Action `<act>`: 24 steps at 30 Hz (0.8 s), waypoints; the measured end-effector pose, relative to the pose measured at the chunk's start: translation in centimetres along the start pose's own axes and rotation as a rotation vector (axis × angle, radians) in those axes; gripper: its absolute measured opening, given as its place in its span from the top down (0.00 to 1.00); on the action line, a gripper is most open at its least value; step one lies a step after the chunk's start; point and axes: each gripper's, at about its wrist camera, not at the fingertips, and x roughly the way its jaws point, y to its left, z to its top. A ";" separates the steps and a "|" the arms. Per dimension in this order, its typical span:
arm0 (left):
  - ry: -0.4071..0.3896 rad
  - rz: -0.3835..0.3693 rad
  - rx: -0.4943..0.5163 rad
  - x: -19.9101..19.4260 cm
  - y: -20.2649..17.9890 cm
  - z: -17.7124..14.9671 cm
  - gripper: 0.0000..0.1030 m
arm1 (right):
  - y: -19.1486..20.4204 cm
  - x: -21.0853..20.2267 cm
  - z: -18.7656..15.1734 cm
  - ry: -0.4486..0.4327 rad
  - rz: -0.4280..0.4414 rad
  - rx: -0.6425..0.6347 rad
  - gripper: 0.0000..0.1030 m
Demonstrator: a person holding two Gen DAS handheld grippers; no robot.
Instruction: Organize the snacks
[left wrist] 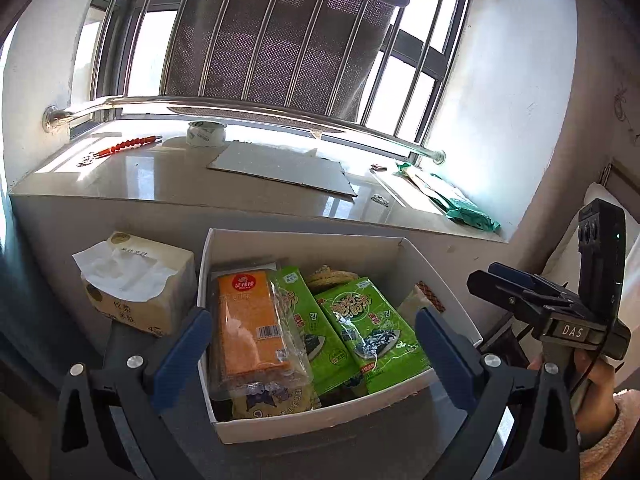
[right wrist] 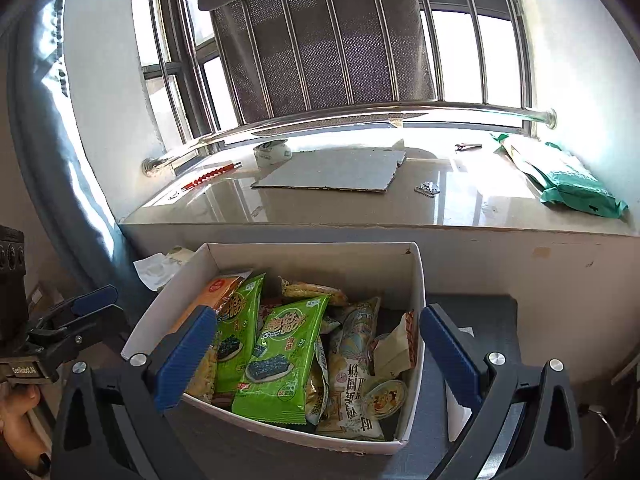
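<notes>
The white box (left wrist: 304,426) on the dark counter (right wrist: 472,320) holds the snacks — light, crinkly, slippery packets: orange pack (left wrist: 250,332), green seaweed packs (right wrist: 276,360). Pinch edges. Left tongs (left wrist: 312,348) and right tongs (right wrist: 316,348) gape wide, empty.

The left gripper (left wrist: 312,344) is wide open. Its two blue fingers (left wrist: 182,354) stand far apart and nothing is pinched between them. It tips down a little.

The right gripper (right wrist: 316,354) is wide open too. Its blue fingers (right wrist: 186,356) are spread far apart and they squeeze nothing. It also tips down a little.

The two grippers are side by side. In the left wrist view the right gripper shows at the right edge, with the person's right hand (left wrist: 592,384) wrapped around its handle and a fuzzy sleeve (left wrist: 612,436) at the wrist. In the right wrist view the person's left hand (right wrist: 20,416) shows at the bottom left corner
</notes>
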 end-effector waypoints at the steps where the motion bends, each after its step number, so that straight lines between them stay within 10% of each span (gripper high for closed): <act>1: -0.012 0.024 0.019 -1.2 -0.5 -0.7 0.00 | 0.6 -0.9 -0.4 -0.008 -0.004 -0.027 0.00; 4: -0.038 0.132 0.078 -4.6 -1.7 -3.0 0.00 | 2.6 -4.0 -2.5 -0.048 -0.061 -0.101 0.00; 24: -0.037 0.155 0.053 -15.6 -6.3 -15.0 0.00 | 5.6 -17.1 -17.8 -0.018 -0.084 -0.021 0.00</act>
